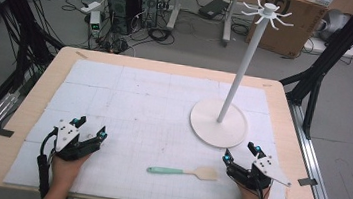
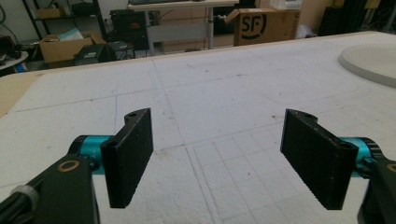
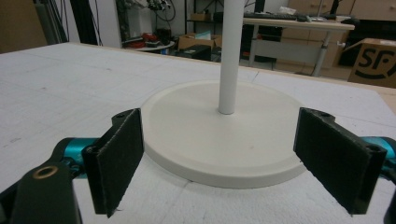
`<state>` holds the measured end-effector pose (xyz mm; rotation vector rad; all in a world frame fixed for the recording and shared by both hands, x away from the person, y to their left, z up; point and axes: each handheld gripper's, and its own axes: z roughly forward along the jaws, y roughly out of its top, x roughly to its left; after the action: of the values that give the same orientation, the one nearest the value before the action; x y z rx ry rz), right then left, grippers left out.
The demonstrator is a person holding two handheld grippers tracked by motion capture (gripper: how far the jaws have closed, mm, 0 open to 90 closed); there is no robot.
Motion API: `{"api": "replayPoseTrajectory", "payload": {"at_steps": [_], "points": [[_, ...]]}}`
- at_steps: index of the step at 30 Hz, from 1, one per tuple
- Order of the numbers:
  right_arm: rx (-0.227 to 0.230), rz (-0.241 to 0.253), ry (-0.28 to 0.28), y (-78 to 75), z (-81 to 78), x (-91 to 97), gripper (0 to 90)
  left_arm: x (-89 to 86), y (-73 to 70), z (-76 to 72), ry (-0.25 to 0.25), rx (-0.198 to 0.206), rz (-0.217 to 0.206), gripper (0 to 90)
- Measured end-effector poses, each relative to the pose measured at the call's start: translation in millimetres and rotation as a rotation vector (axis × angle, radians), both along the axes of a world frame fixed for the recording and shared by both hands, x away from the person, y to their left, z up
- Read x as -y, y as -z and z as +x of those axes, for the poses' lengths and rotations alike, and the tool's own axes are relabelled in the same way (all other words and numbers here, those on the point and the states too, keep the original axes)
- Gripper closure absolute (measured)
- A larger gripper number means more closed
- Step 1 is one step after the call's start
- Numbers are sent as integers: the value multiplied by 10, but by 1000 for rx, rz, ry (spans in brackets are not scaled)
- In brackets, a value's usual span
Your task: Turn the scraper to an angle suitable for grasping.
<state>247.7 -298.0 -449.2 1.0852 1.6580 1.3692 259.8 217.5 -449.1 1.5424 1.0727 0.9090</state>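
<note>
The likeliest trouble lay with the spatula (image 1: 184,172), which lay flat on the white mat (image 1: 128,104) near the front edge, between the two grippers and nearer the right one, its mint handle pointing toward the person's left and its pale blade toward the right. Lying so low, it offered little for a jaw to get under; a pinch from above on the thin handle could have skidded it across the mat or tipped it out of the grip, and a grab at the broad blade would probably have slipped. The stand (image 1: 230,93) was the other hazard: its round base (image 3: 219,135) sat just ahead of the right gripper (image 1: 242,154), close before the jaws in the right gripper view, and its tall pole carried small hooks at the top, so a careless lift or swing on that side might have knocked the pole or rocked the base. If the spatula was meant for one of those hooks, any hanging hole in the handle was too small to make out, and a loose hold would have made aiming hard. The right gripper's jaws stood wide apart with nothing between them but mat and base beyond, touching neither. The left gripper (image 1: 90,128), well apart from the spatula on the left of the mat, also had its jaws spread wide over bare mat, holding and touching nothing.
</note>
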Motion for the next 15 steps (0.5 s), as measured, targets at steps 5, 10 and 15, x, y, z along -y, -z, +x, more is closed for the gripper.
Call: {"api": "replayPoseTrajectory", "payload": {"at_steps": [5,10,15], "points": [[-6,-2,0,-1,3,-2,159,10,1,-11,8,8,9,259],[-23,-5,14,-4,20,-13,165,-5,2,-10,16,10,-10,259],[-35,-12,2,-6,31,-17,166,-3,0,-9,17,6,0,260]]}}
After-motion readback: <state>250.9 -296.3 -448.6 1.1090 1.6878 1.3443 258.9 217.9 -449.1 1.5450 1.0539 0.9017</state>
